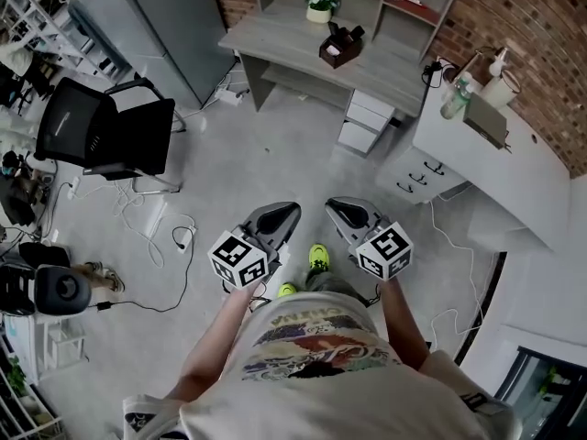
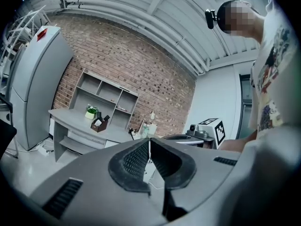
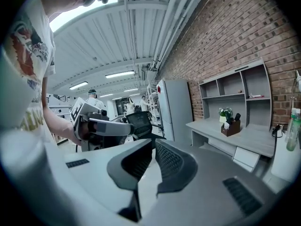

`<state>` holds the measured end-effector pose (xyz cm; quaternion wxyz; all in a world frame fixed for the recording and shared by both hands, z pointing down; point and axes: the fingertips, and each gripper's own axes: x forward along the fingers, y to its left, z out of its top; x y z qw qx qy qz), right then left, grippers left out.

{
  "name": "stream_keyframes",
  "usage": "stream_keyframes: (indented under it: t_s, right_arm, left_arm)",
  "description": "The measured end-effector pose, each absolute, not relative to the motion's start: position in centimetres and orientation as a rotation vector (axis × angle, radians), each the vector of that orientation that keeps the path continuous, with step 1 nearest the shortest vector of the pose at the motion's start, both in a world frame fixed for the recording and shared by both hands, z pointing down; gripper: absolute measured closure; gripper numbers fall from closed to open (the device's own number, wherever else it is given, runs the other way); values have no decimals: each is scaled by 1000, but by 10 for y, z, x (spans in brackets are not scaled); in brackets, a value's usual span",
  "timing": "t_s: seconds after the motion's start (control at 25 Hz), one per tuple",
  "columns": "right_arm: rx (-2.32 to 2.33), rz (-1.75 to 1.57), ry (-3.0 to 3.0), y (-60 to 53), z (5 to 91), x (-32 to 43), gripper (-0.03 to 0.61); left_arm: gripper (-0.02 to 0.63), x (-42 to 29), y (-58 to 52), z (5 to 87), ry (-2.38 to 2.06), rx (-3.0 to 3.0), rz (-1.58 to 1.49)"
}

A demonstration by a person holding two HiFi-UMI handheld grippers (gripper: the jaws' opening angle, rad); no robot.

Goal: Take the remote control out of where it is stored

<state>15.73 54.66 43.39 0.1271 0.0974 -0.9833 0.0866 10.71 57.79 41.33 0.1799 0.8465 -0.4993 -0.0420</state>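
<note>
A brown desk organiser (image 1: 339, 46) stands on the grey desk (image 1: 275, 39) far ahead, with dark slim items sticking out of its top; at this distance I cannot tell which is the remote control. It also shows small in the left gripper view, organiser (image 2: 99, 124), and in the right gripper view, organiser (image 3: 230, 127). My left gripper (image 1: 286, 211) and right gripper (image 1: 336, 205) are held side by side at waist height over the floor, well short of the desk. Both are shut, jaws tip to tip, with nothing between them: left gripper (image 2: 149, 141), right gripper (image 3: 153, 143).
A black office chair (image 1: 105, 128) stands at the left, with cables (image 1: 156, 241) on the floor beside it. A white drawer unit (image 1: 369, 122) sits under the desk. A white counter (image 1: 486, 145) with bottles runs along the right. A potted plant (image 1: 320, 5) stands behind the organiser.
</note>
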Motion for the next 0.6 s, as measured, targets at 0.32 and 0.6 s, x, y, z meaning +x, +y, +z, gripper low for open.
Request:
stream_keyframes:
  t_s: [0.32, 0.6]
  right_arm:
    - [206, 314, -2879, 490, 437, 161, 569]
    - [150, 285, -2893, 455, 440, 161, 569]
  left_arm:
    - [609, 109, 525, 418, -1464, 2358, -96]
    - [609, 112, 484, 412, -1517, 2356, -92]
